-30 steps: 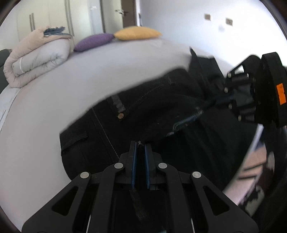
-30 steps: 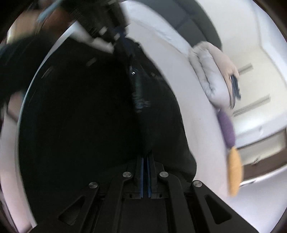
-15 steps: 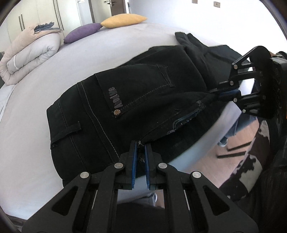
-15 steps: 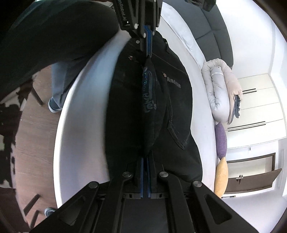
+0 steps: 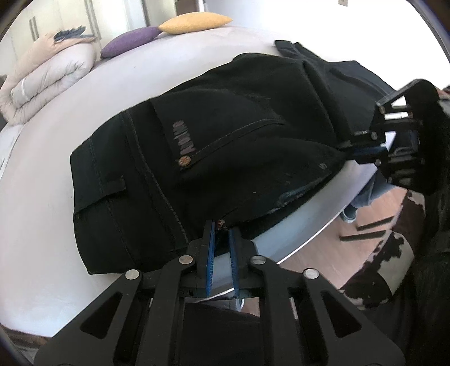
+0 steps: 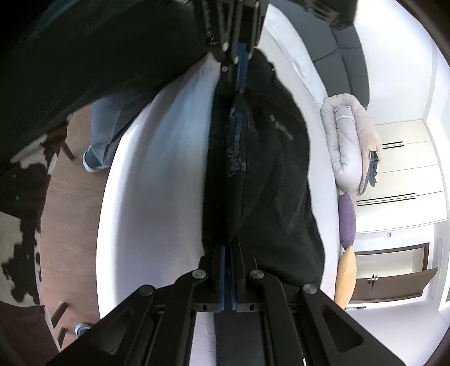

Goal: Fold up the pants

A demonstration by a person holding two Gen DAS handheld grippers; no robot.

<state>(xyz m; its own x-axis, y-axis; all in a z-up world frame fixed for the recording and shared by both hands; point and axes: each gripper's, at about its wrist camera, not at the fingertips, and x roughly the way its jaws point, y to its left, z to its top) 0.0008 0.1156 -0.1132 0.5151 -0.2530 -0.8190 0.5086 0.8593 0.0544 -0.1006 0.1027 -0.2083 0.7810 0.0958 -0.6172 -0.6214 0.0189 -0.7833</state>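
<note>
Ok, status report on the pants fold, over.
Right gripper shut on pants. Left gripper jaws opening, pants edge between tips. Pants laid doubled on bed. Duvet and cushions far off, nothing blocking.

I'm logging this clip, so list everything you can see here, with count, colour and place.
pants: one, black, folded on the bed's near edge
bed: one, white, under the pants
duvet: one, beige-grey, rolled at the bed's far end
cushions: two, purple and yellow, beside the duvet
rug: one, black-and-white, on the wooden floor
person's legs: blue jeans, beside the bed
left gripper: black, jaws opening, pants edge between them
right gripper: black, shut on pants
</note>
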